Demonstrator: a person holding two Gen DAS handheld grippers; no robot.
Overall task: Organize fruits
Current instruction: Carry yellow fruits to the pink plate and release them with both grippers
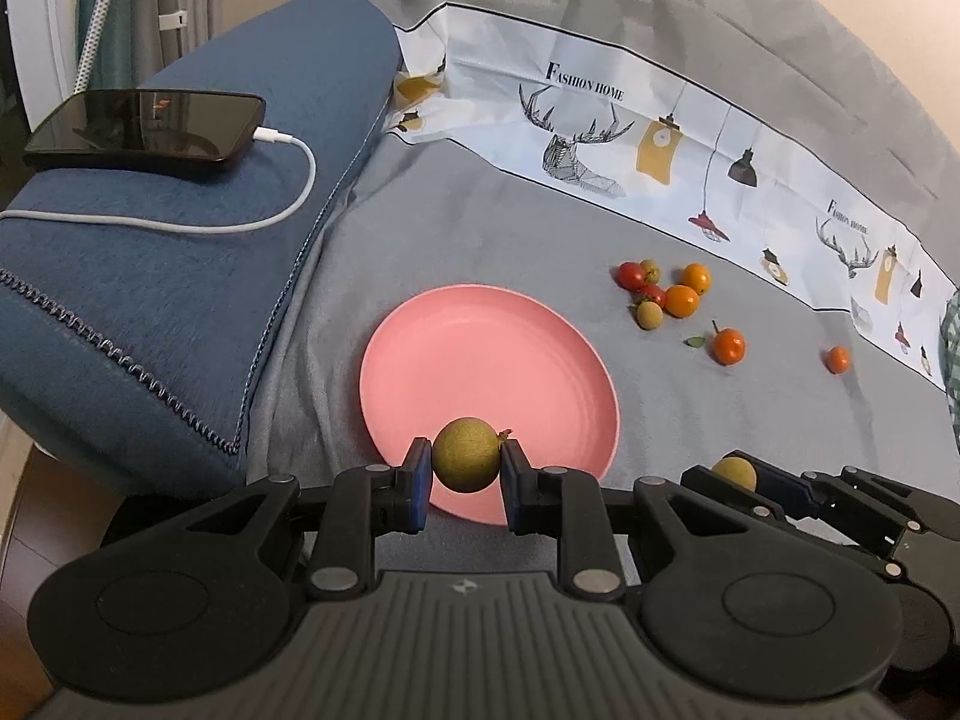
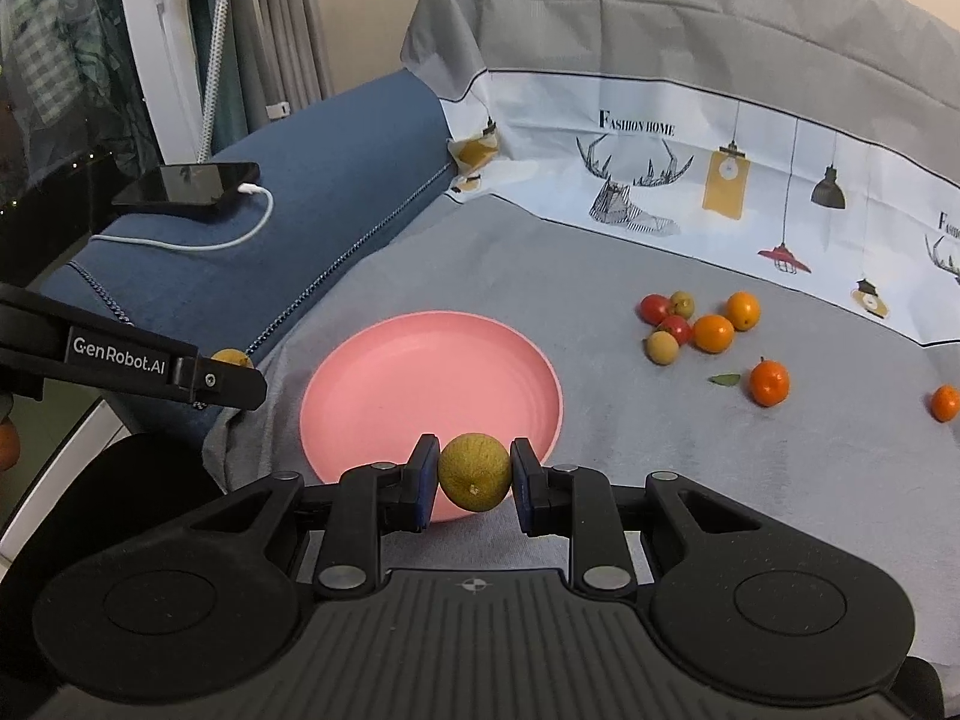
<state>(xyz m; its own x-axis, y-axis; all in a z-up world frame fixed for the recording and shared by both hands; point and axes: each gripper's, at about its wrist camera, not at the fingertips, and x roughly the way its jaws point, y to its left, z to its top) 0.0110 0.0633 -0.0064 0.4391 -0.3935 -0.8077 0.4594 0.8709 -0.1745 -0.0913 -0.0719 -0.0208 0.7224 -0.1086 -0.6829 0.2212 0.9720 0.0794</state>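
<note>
Left tongs (image 1: 465, 463): clamped on a round tan-green longan fruit (image 1: 467, 455) over the near rim of the round pink plastic plate (image 1: 480, 354).
Right tongs (image 2: 474, 471): clamped on a second round tan-green longan (image 2: 475, 471), same rim; its underside hidden.
Loose fruit cluster (image 1: 666, 294): red, orange, tan, on grey cloth (image 1: 690, 420), well apart from plate; kinds hard to tell.

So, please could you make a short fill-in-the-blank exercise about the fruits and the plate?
1. The pink plate holds ____ fruits.
2. Each hand-held gripper, left and right, grips one ____ fruit.
3. The phone lies on a ____ cushion.
4. The loose leaf is ____.

Missing words: no; yellow-green; blue; green
</note>
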